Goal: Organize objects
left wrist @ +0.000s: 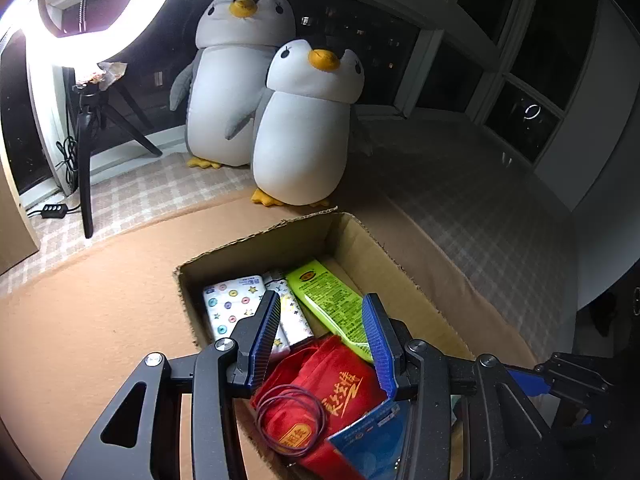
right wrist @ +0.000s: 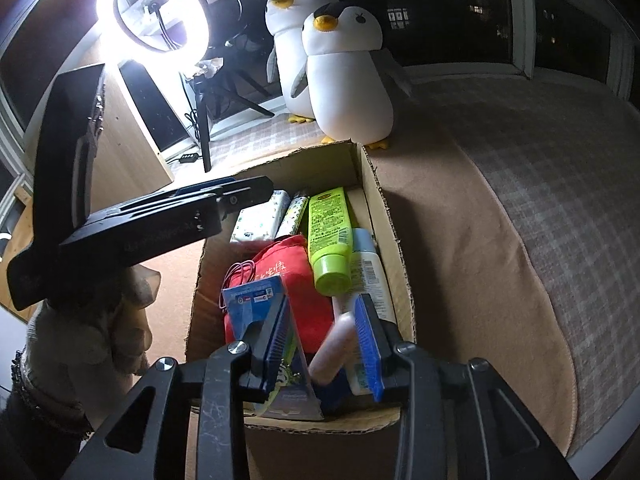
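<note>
We held both grippers over the cardboard box (right wrist: 384,216). The left gripper (left wrist: 324,330) stood apart and empty above the red pouch (left wrist: 320,392); the right gripper (right wrist: 326,338) gaped around a pink tube (right wrist: 336,348), pads seemingly clear. Best practice, we judged: let the tube settle beside the green tube (right wrist: 328,236), then lift straight out.

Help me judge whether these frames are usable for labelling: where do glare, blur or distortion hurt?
Left wrist view: the ring light blows out the top left corner, and fisheye bends the window frames. Right wrist view: the same lamp flares, a pink object in the cardboard box is motion-blurred, and the windows are black.
</note>
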A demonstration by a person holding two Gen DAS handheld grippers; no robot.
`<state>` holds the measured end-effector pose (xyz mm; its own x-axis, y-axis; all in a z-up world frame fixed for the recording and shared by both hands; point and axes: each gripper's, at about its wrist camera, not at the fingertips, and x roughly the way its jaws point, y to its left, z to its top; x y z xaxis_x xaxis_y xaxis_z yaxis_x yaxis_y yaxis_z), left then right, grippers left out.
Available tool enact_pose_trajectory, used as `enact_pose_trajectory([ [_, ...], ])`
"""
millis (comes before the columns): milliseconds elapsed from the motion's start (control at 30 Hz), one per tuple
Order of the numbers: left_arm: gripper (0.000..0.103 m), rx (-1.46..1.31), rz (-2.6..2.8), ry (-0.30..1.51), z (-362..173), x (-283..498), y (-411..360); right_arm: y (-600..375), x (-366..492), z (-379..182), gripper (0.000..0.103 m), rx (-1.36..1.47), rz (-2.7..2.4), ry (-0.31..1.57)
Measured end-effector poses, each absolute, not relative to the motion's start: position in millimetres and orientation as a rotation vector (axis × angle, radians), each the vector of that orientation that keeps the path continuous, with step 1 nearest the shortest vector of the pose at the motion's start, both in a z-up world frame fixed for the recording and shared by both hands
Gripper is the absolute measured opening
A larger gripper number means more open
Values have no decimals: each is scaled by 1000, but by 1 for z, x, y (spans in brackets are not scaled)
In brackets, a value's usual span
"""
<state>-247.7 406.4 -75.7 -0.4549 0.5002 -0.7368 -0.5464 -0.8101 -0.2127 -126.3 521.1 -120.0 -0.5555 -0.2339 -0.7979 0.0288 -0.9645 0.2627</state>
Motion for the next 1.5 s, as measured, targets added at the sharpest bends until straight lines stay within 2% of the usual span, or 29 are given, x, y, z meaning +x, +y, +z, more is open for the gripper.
enact_pose_trajectory([
  [200, 46, -1100, 2280, 64, -64, -243, 384, 515, -126, -120, 31, 1406, -2624, -345],
  [267, 49, -1094, 2289, 58, -59, -239, 372, 510, -126, -120, 34, 1409, -2624, -342],
  [367, 60, -1087, 2309, 50, -51, -233, 353, 500, -123, -119, 44, 1405, -2628, -339],
  [433, 72, -1085, 2321, 46, -47, -229, 340, 493, -122, -117, 47, 1399, -2635, -339],
  [500, 79, -1083, 2340, 43, -42, -225, 326, 485, -120, -116, 51, 1397, -2634, -344],
  [567, 82, -1086, 2355, 34, -38, -221, 309, 475, -119, -115, 57, 1398, -2625, -345],
  [800, 95, -1121, 2417, -10, -33, -205, 250, 440, -116, -110, 64, 1388, -2612, -332],
  [1100, 98, -1151, 2495, -42, -23, -176, 168, 389, -111, -109, 65, 1382, -2549, -357],
  [1500, 99, -1178, 2614, -58, -16, -129, 73, 314, -103, -104, 68, 1330, -2486, -284],
])
